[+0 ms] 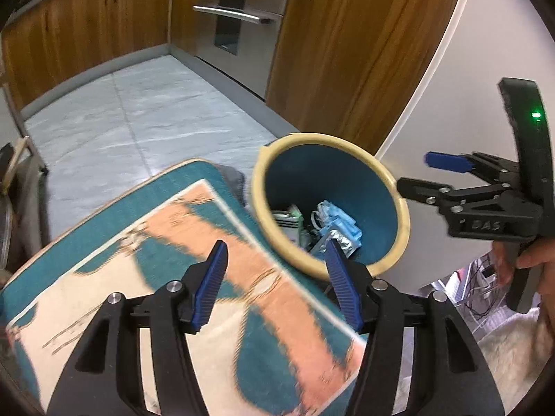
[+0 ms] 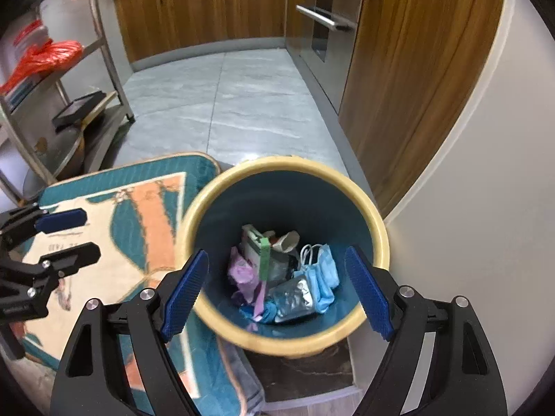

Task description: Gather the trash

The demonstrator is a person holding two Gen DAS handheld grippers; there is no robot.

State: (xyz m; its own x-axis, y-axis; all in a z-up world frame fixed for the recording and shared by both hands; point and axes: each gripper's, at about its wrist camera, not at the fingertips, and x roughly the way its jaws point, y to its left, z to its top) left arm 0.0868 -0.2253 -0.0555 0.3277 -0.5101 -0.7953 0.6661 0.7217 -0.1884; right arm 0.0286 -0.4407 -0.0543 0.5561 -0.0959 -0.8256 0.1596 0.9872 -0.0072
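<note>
Home kitchen: wooden cabinets [image 2: 194, 10], built-in steel oven [image 1: 239, 10], tiled floor [image 2: 225, 104].

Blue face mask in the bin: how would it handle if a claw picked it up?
The face mask looks crumpled and pleated, so probably floppy and light. Its thin ear loops may snag the foil wrapper beside it.

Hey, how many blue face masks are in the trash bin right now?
2 that I can make out, bunched together at the right of the pile inside the bin: one face mask behind, another lower, beside the silver wrapper. More may be buried underneath.
</note>
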